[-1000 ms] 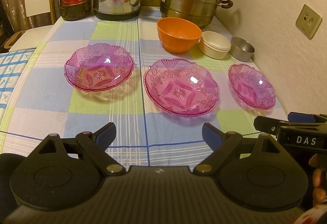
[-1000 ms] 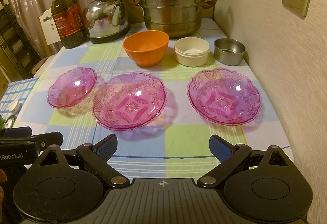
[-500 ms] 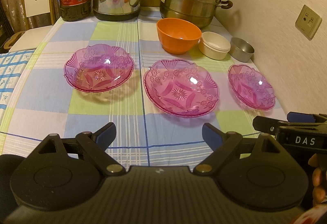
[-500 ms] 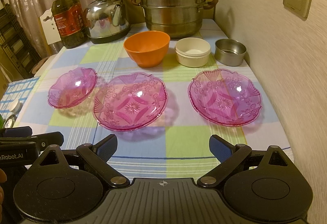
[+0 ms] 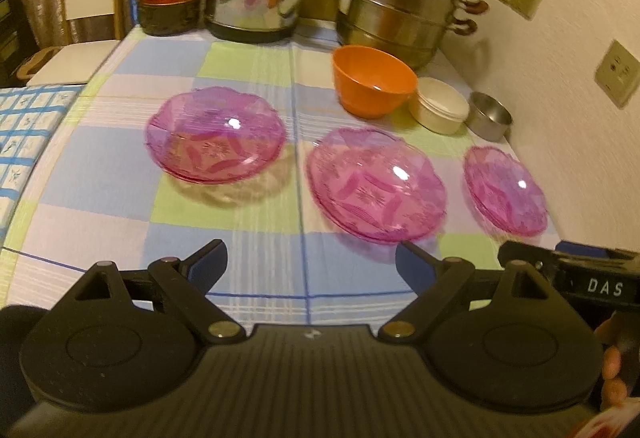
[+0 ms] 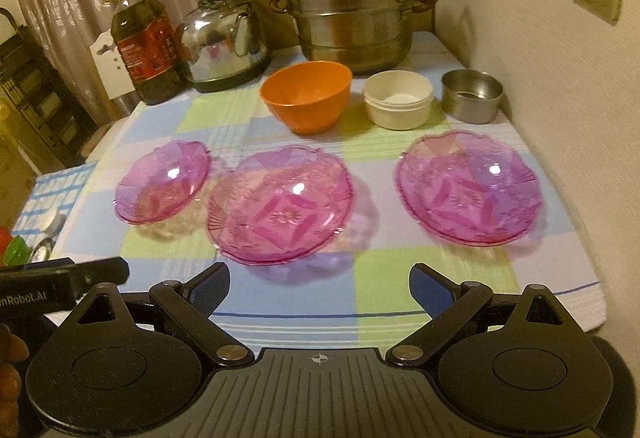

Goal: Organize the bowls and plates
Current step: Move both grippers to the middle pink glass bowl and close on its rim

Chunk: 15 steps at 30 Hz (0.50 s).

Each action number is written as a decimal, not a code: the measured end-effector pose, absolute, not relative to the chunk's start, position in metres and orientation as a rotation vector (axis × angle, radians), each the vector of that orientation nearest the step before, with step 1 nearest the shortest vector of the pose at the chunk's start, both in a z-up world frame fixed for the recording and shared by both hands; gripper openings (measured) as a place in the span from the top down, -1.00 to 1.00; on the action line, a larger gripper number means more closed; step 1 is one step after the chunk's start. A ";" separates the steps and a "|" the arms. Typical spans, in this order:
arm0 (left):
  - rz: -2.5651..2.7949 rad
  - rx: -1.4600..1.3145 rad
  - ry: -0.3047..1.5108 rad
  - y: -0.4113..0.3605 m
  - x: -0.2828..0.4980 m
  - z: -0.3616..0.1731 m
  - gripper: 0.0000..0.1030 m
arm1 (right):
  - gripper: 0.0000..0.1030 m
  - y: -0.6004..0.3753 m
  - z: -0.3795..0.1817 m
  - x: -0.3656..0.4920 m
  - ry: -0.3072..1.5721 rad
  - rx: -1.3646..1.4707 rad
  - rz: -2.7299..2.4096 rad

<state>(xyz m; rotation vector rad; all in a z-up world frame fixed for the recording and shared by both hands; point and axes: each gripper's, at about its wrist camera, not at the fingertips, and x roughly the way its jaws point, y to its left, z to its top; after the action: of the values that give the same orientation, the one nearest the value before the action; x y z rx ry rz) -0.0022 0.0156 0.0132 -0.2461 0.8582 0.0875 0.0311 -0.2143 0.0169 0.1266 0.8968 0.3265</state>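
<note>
Three pink plates [image 6: 280, 204] lie apart in a row along the near half of the checked tablecloth [image 6: 400, 290]; behind them the orange bowl [image 6: 306, 94], cream bowl [image 6: 398, 98] and steel bowl [image 6: 472, 94] sit side by side. I judge nothing is stacked yet. My left gripper [image 5: 310, 264] and right gripper [image 6: 320, 280] hover short of the plates, both spread wide and empty, ready to take a rim.
</note>
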 end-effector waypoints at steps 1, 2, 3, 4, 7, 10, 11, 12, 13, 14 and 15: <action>0.099 -0.249 0.854 0.021 -0.003 0.013 -0.74 | -0.87 -0.211 0.017 0.033 0.896 0.126 0.333; 0.113 -0.255 0.851 0.028 -0.002 0.013 -0.74 | -0.87 -0.208 0.017 0.034 0.894 0.127 0.340; 0.124 -0.261 0.847 0.034 -0.002 0.014 -0.74 | -0.88 -0.204 0.017 0.036 0.890 0.131 0.348; 0.135 -0.267 0.843 0.041 -0.001 0.014 -0.74 | -0.87 -0.201 0.018 0.038 0.887 0.140 0.355; 0.168 -0.280 0.826 0.064 0.003 0.016 -0.74 | -0.87 -0.189 0.019 0.049 0.894 0.189 0.372; 0.198 -0.294 0.809 0.087 0.009 0.017 -0.74 | -0.87 -0.174 0.022 0.062 0.908 0.205 0.384; 0.208 -0.296 0.805 0.093 0.013 0.017 -0.74 | -0.87 -0.168 0.023 0.066 0.898 0.198 0.396; 0.216 -0.300 0.798 0.101 0.016 0.017 -0.74 | -0.87 -0.162 0.023 0.069 0.891 0.187 0.404; 0.224 -0.302 0.793 0.107 0.018 0.017 -0.74 | -0.87 -0.156 0.023 0.073 0.889 0.176 0.409; 0.230 -0.304 0.786 0.113 0.021 0.017 -0.74 | -0.87 -0.149 0.022 0.078 0.890 0.172 0.413; 0.235 -0.301 0.778 0.119 0.023 0.017 -0.74 | -0.87 -0.144 0.021 0.082 0.891 0.173 0.420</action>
<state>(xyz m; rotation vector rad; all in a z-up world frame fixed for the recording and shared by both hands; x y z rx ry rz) 0.0231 0.1188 0.0166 -0.3014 0.7781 0.2349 0.0821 -0.1437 0.0211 0.1732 0.8908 0.4200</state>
